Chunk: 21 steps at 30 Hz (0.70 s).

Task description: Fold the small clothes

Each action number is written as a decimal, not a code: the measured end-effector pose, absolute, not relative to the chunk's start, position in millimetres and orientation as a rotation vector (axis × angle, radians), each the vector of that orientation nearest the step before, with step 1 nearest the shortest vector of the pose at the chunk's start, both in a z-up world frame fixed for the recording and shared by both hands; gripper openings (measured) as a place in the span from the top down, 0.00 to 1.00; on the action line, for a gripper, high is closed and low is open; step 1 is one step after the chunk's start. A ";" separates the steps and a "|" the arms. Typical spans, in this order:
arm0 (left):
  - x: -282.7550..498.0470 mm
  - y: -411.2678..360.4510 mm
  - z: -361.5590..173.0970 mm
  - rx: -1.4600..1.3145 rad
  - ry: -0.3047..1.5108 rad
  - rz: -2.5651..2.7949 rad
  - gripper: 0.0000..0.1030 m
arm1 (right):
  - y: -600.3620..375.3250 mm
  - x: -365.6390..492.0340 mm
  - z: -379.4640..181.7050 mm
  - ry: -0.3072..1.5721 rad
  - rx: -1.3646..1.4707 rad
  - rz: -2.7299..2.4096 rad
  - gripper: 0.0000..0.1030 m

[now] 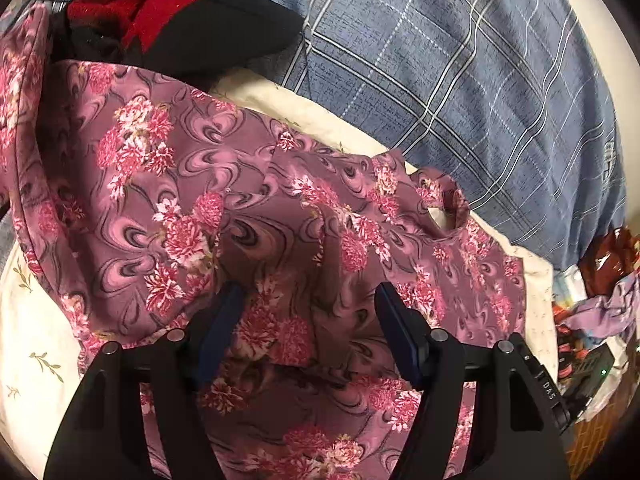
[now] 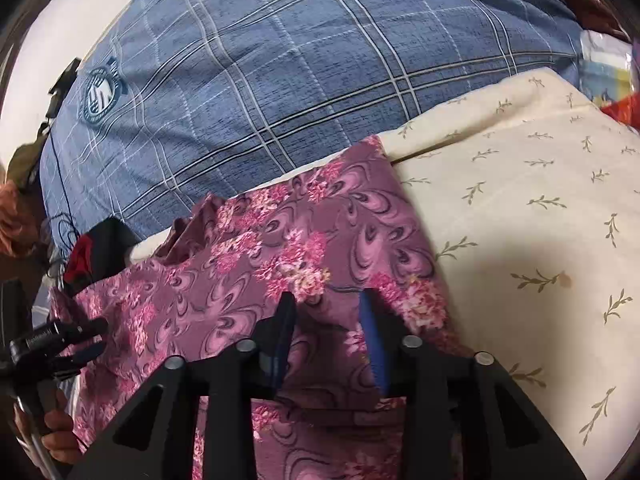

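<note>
left tool (image 1: 308,300) open, right tool (image 2: 328,304) part-open, over floral garment (image 1: 248,208)

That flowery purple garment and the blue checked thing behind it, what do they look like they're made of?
The flowery purple garment looks like thin, smooth woven cloth, maybe a synthetic or rayon: it drapes in soft folds with a slight sheen. The blue checked thing seems a thicker, matte woven fabric, probably cotton: its surface is heathered and it bulges as if stuffed. Neither can be told for sure.
</note>
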<state>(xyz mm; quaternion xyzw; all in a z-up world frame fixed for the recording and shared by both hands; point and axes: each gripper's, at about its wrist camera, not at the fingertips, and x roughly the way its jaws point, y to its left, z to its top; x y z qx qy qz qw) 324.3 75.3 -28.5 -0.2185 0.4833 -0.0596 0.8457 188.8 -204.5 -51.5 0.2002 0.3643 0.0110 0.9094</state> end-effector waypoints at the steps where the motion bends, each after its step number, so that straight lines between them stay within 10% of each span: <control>1: 324.0 80.5 -25.9 -0.482 1.026 -0.133 0.34 | -202.3 189.3 -51.0 0.755 0.402 0.026 0.58; 9: 285.3 205.2 31.5 -0.676 0.873 0.084 0.27 | -196.3 191.0 -48.7 0.742 0.383 0.056 0.46; 21: 275.7 326.6 -50.1 -1.131 0.883 0.298 0.27 | -195.4 193.4 -50.0 0.734 0.394 0.080 0.41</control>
